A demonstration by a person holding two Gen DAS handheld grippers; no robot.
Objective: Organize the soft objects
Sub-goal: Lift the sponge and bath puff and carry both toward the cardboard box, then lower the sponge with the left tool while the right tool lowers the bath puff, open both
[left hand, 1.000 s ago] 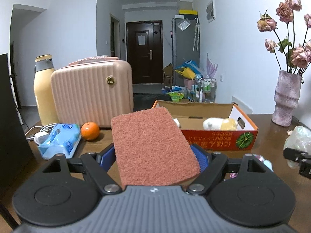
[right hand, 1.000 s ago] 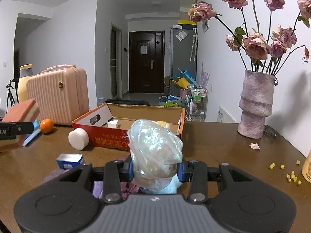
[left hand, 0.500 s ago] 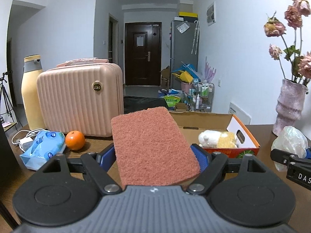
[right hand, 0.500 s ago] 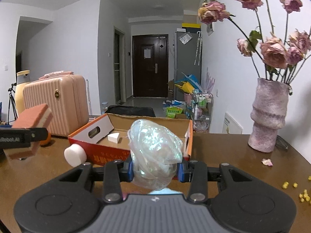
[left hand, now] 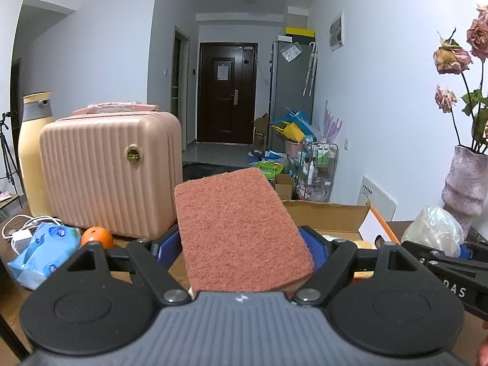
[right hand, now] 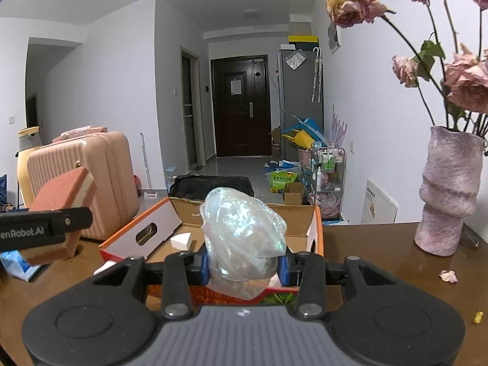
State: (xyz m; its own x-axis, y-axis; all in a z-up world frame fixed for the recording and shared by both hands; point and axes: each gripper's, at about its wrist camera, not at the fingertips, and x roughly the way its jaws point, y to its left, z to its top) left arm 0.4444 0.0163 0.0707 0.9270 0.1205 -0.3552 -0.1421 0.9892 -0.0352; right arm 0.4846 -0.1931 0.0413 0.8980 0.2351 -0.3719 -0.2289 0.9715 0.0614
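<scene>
Left gripper [left hand: 242, 248] was clamped wide on a reddish scouring sponge [left hand: 238, 231], blue pads pressed against its two long sides; sponge lay flat, abrasive face up, long axis pointing straight ahead and away from the camera, far end slightly raised over the worktop [left hand: 18, 299]. From the right wrist view the same sponge [right hand: 62, 192] showed a pale foam layer under the red top, held off the worktop to the left of the cardboard box [right hand: 158, 228]. Right gripper [right hand: 244, 267] had jaws nearly closed on a crumpled iridescent plastic bag [right hand: 242, 238], which bulged upward out of the jaws, long axis roughly upright, bottom hanging below the pads. Bag was held just in front of the open box, near its front wall. In the left wrist view the bag [left hand: 433, 228] sat at the right, beside the box [left hand: 329, 216]. Inside the box a small white wedge [right hand: 181, 239] lay on the floor of it. Pink ribbed case [left hand: 109, 174], orange [left hand: 97, 236] and blue tissue pack [left hand: 42, 250] stood left on the worktop; a vase [right hand: 451, 192] of dried roses stood right, well apart from the box
</scene>
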